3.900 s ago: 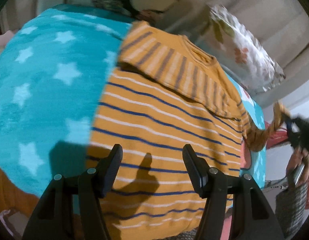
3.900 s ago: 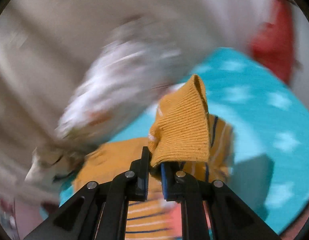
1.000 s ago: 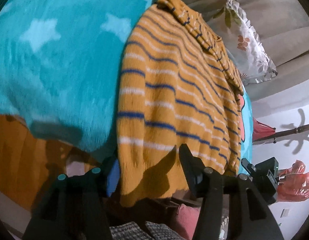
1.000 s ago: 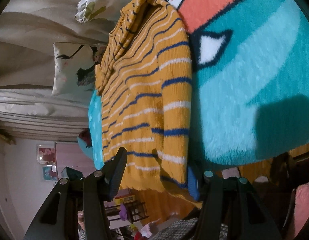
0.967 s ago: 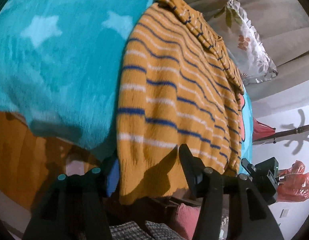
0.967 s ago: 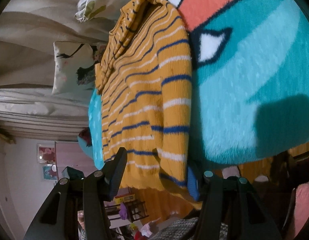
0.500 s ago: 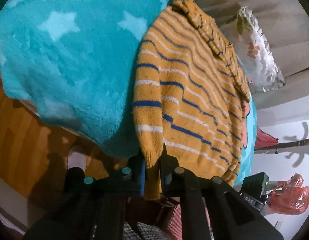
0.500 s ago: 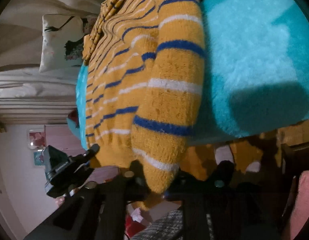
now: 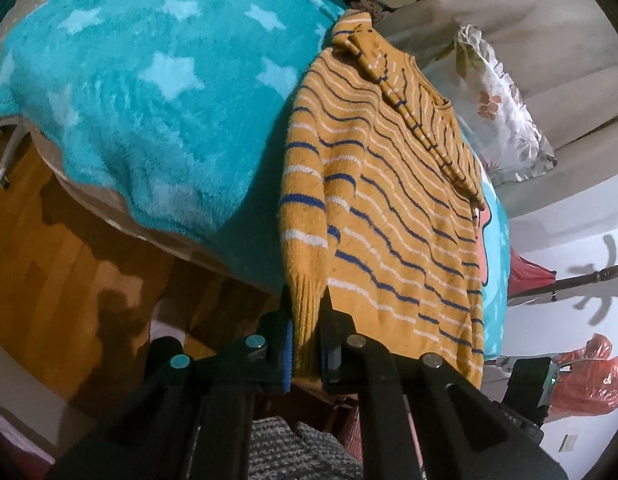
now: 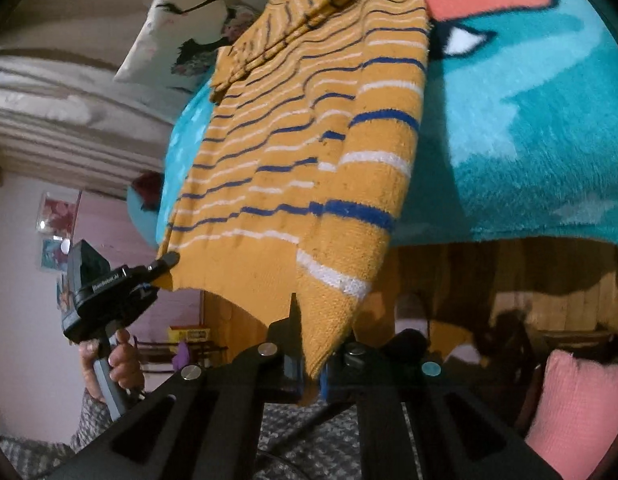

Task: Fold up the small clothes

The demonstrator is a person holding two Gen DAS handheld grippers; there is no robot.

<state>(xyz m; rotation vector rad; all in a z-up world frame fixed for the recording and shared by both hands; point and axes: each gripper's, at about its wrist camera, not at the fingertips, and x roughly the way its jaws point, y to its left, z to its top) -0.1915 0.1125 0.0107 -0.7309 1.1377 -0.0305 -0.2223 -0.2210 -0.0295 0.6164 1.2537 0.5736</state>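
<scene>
Mustard sweater [image 9: 389, 208] with blue and white stripes, hem corners lifted off bed.

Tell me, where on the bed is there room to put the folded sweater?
The starry blue blanket left of the striped sweater lies bare. Right of the sweater, by the floral pillow, only a thin strip shows, so it's crowded.

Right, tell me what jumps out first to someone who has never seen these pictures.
The mustard sweater with blue and white stripes dominates, spread over a turquoise star blanket, its hem lifted off the near edge. The left gripper is shut on one bottom corner and the right gripper on the other. A flowered pillow lies beyond the sweater's collar.
</scene>
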